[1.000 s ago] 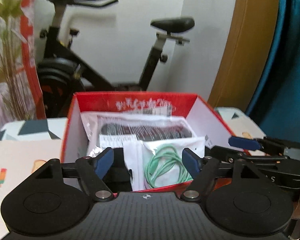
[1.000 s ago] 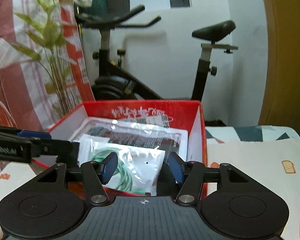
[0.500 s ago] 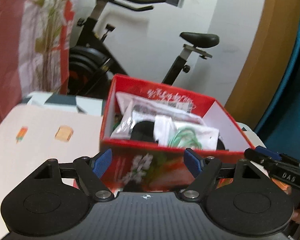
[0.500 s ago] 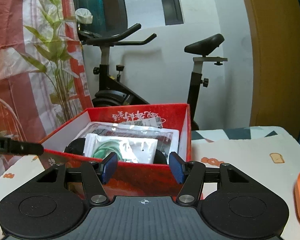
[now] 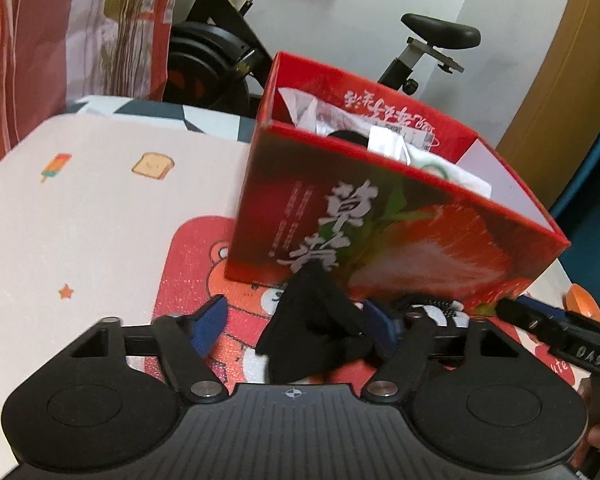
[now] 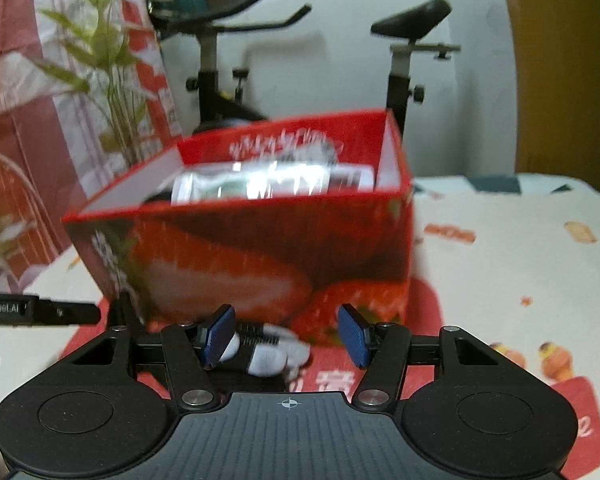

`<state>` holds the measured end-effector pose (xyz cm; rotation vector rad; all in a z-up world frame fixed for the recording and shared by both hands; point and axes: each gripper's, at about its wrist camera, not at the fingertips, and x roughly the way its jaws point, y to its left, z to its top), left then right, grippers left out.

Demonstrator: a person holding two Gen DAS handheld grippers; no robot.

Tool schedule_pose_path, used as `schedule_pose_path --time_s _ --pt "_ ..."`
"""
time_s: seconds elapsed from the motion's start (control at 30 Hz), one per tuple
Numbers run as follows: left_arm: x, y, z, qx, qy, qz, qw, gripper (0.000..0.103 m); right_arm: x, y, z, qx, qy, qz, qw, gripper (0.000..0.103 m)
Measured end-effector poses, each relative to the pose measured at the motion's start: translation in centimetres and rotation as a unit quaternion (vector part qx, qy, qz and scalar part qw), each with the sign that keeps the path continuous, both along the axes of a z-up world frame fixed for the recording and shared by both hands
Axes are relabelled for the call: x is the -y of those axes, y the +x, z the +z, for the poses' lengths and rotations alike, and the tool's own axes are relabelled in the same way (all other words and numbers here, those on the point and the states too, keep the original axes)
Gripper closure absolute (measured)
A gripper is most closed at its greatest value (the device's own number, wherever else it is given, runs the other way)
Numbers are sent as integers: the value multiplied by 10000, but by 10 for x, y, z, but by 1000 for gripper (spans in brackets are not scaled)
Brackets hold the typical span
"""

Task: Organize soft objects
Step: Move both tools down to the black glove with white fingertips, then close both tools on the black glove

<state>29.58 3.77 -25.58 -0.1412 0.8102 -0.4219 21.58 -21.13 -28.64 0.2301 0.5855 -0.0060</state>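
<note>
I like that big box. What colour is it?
The box is red with a strawberry picture, clearest from the left wrist view.

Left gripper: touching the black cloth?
Cannot tell. Left wrist view: the black cloth lies between the jaws of the left gripper, which have just been closing; one pad stands clear, the other overlaps it, contact unclear.

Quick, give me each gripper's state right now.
Left gripper: open, fingers have just been closing around a black sock, not pressing it.
Right gripper: open, holding nothing; a white and black sock lies between its fingers.
</note>
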Motion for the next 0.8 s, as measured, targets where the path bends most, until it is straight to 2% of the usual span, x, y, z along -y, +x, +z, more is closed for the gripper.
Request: schedule_pose_path --time_s 0.13,0.23,0.57,0.63,0.8 --pt "0 4 -12 -128 -29 30 9999 34 -7 10 -18 -255 -96 89 9996 49" --pt "2 6 -17 -195 -158 -141 9996 34 -10 17 -29 -457 -100 120 9988 49" --pt "8 8 -26 -227 -19 -150 9996 34 -17 31 -38 -553 102 228 9982 47" --pt "9 7 -27 -215 -26 -147 9997 34 -17 31 -38 -559 116 248 9981 49" --pt "14 6 -27 -259 -54 -295 9992 36 -21 31 -38 -588 185 404 9973 65"
